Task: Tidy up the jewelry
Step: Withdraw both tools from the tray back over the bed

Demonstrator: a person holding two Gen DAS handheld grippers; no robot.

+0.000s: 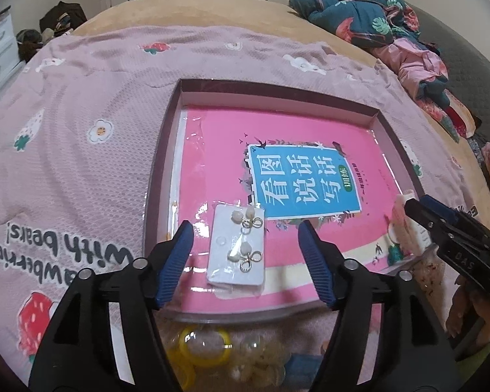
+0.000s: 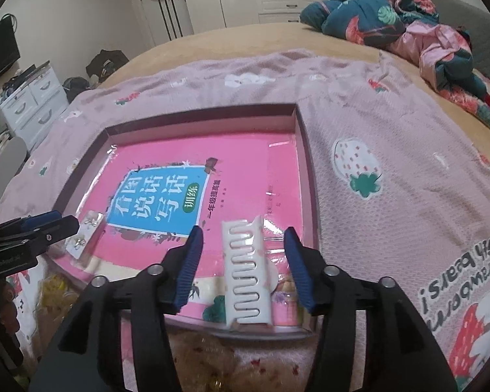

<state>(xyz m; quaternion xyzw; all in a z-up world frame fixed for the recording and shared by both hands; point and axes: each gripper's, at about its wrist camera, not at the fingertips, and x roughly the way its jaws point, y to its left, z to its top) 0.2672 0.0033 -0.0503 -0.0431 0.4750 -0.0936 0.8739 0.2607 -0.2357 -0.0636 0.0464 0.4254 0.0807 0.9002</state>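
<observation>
A shallow box tray point(image 1: 166, 137) point(image 2: 305, 150) lies on the bed, with a pink book point(image 1: 219, 150) point(image 2: 179, 153) wrapped in film inside it. On the book's near left corner rests a white earring card point(image 1: 236, 250) point(image 2: 81, 240) in a clear bag, carrying two pearl and gold-ring earrings. My left gripper point(image 1: 245, 240) point(image 2: 63, 220) stands open over the card, blue pads clear of it on both sides. A white hair claw clip point(image 2: 246, 271) point(image 1: 408, 225) lies at the book's near right corner. My right gripper point(image 2: 243, 246) point(image 1: 418, 204) is open around the clip without touching it.
A pink strawberry-print blanket point(image 1: 81, 104) point(image 2: 392, 137) covers the bed around the tray. Clear bags of trinkets, one with a yellow ring point(image 1: 205, 348), lie just before the tray's near edge. Crumpled clothes point(image 1: 375, 9) point(image 2: 408, 16) sit at the far right, a white drawer unit point(image 2: 32, 104) stands left.
</observation>
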